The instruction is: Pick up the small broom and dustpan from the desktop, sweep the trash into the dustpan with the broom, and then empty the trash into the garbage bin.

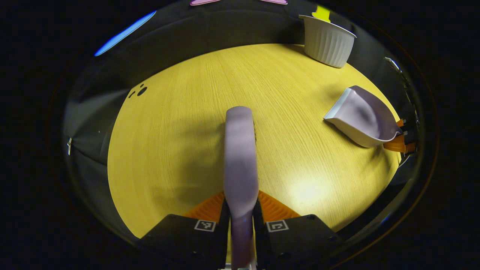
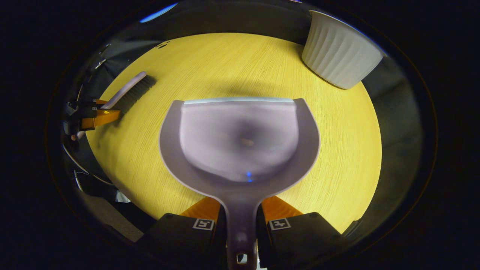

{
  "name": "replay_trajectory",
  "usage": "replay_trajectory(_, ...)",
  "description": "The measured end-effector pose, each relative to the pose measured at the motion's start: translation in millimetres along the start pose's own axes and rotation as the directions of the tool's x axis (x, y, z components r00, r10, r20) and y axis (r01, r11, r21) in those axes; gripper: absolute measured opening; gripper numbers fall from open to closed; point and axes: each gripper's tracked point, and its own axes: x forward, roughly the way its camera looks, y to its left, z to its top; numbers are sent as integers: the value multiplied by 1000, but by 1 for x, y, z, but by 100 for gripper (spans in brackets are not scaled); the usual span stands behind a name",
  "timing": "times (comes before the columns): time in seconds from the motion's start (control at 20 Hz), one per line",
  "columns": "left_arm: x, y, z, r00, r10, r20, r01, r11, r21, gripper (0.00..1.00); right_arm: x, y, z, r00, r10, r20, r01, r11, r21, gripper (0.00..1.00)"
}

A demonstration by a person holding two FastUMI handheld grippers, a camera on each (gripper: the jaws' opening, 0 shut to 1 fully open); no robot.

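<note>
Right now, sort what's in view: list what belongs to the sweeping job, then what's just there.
Job: broom in left gripper; dustpan in right gripper; white ribbed bin.

Just there: yellow wooden desktop; black dots at its far edge.

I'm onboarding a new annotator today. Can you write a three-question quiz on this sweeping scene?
1. True or false: the left gripper is shut on the broom.
2. What does the right gripper hold? A) dustpan B) ribbed bin C) nothing
3. Fill in: the white ribbed bin stands at the table's far ___ edge in the right gripper view.

Key: 1 true; 2 A, the dustpan by its handle; 3 right.
</note>
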Motion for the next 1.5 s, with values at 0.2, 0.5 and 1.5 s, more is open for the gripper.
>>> replay_trajectory(0.2,-2,5,2,1000,24,15,-25,1000,18,39,-5,0,-1,1000,-5,2,5,1000,-15,40)
replay_trajectory(0.5,-19,7,6,997,53,63,-55,998,36,40,-42,0,3,999,10,48,-10,1000,-11,43)
replay_trajectory(1.5,-266,-7,200,618,26,786,31,998,-57,40,-285,8,195,639,-9,769,26,1000,-9,39)
